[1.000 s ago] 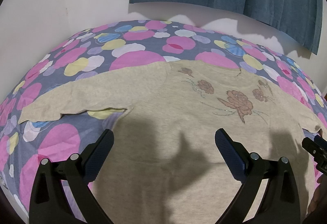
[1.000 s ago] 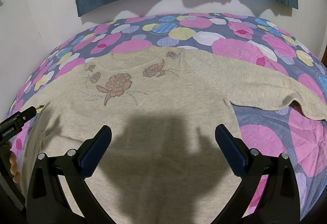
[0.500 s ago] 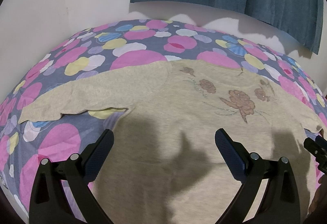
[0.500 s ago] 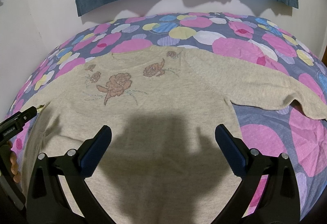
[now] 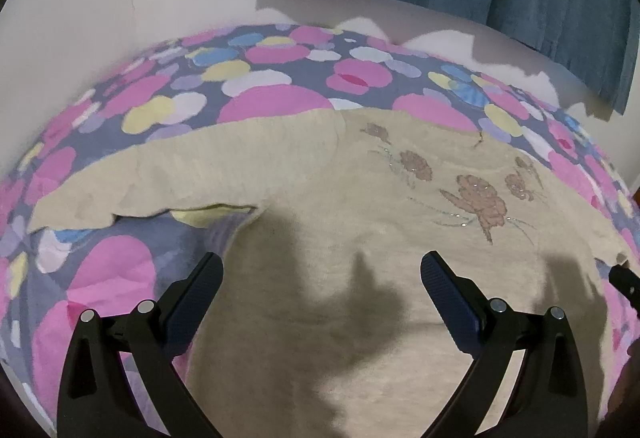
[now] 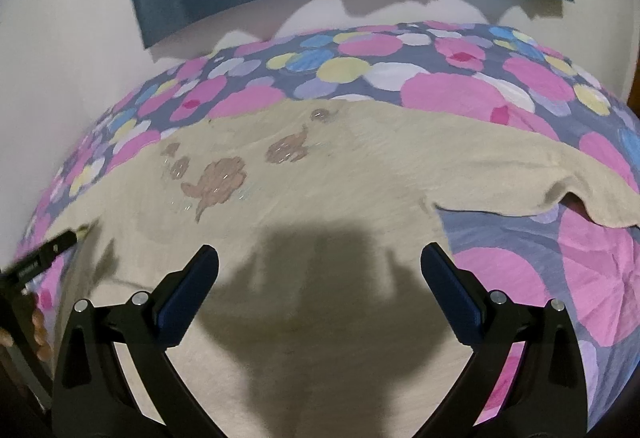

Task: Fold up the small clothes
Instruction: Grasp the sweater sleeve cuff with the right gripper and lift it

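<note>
Beige sweater point(image 5: 340, 278) lies flat, face up, on flowered bed cover point(image 5: 280, 102), sleeves spread to both sides. Folding not yet begun; step in hand looks like approach. Left gripper point(image 5: 320, 278) hovers over sweater's left body, fingers spread wide, empty. Right gripper point(image 6: 319, 270) hovers over right body, fingers likewise released, empty. Height above cloth hard to judge. Next move likely calls for reaching out to sleeve point(image 6: 540, 178), pinching edge.
</note>
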The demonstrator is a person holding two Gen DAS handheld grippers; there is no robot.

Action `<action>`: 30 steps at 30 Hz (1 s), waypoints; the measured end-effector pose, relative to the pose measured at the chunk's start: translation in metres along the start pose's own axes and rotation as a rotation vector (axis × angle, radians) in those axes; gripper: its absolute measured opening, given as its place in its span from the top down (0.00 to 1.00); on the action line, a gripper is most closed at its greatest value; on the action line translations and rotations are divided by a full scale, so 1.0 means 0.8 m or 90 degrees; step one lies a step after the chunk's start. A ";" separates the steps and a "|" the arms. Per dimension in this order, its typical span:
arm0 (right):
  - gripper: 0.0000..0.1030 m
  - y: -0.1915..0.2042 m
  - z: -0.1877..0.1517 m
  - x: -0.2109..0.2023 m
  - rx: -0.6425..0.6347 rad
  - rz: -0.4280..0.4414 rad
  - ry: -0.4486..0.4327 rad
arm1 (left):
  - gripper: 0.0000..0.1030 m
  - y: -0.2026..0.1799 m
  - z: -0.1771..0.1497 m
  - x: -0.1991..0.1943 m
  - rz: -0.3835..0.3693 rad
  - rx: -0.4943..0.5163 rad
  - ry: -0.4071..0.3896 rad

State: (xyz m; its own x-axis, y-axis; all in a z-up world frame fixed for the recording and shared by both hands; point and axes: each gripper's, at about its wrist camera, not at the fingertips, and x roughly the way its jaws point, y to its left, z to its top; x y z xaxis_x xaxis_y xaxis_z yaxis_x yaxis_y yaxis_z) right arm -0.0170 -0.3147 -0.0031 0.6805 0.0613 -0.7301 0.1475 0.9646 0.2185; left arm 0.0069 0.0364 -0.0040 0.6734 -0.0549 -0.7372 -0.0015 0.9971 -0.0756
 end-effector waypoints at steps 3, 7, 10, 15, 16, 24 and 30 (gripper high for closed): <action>0.02 -0.039 0.014 -0.007 0.051 -0.003 -0.011 | 0.04 0.004 0.002 0.003 -0.025 0.006 0.011; 0.02 -0.120 0.030 -0.022 0.155 -0.020 -0.031 | 0.04 0.010 0.001 0.007 -0.063 -0.013 0.026; 0.02 -0.202 0.032 -0.038 0.271 -0.014 -0.051 | 0.04 0.011 0.000 0.012 -0.064 -0.025 0.033; 0.10 -0.338 0.002 -0.067 0.466 -0.029 -0.086 | 0.04 0.011 0.000 0.018 -0.050 -0.020 0.035; 0.23 -0.368 -0.010 -0.073 0.511 -0.036 -0.093 | 0.04 0.012 0.000 0.018 -0.048 -0.019 0.035; 0.33 -0.473 -0.070 -0.071 0.702 0.015 -0.119 | 0.04 0.017 0.001 0.023 -0.032 -0.018 0.034; 0.33 -0.492 -0.068 -0.069 0.729 0.003 -0.180 | 0.04 0.018 0.001 0.023 -0.030 -0.016 0.034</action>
State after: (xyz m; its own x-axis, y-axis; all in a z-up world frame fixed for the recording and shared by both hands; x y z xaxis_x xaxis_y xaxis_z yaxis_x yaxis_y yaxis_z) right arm -0.1516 -0.6836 -0.0843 0.7966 -0.1342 -0.5894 0.6045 0.1629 0.7798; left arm 0.0201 0.0499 -0.0184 0.6327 -0.1047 -0.7673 0.0105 0.9919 -0.1267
